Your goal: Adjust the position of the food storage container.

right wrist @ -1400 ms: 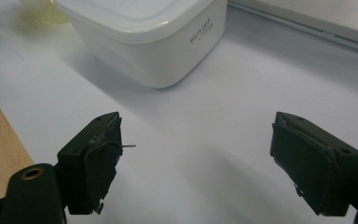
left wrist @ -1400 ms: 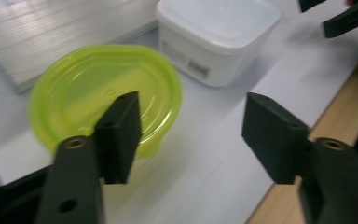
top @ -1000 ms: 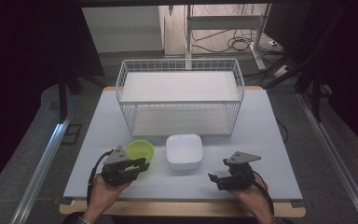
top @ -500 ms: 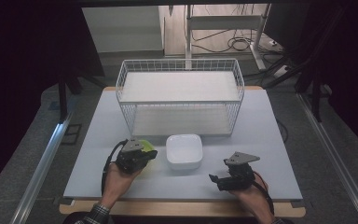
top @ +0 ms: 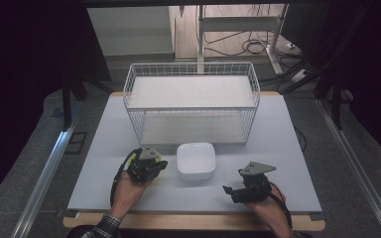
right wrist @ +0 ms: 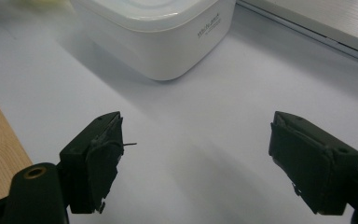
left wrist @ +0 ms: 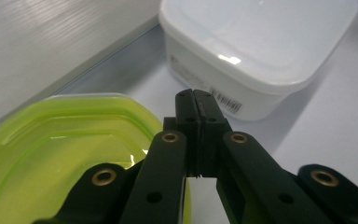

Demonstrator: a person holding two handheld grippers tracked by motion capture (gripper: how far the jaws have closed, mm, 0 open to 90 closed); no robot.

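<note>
Translucent lime-green bowl (left wrist: 51, 158), its rim pinched by left gripper (left wrist: 196, 105) fingers; right gripper (right wrist: 196, 154) fingers wide.

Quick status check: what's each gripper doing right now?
Left gripper: shut on the rim of the green container.
Right gripper: open, holding nothing.

You face pale table (top: 297, 148) with wood front edge. Grey floor (top: 25, 163) around it, metal rails (top: 44, 173) either side. White wall panel (top: 129, 29) behind, cables (top: 250, 47) on floor, metal stand (top: 238, 22). Surroundings dark; light falls on table.
</note>
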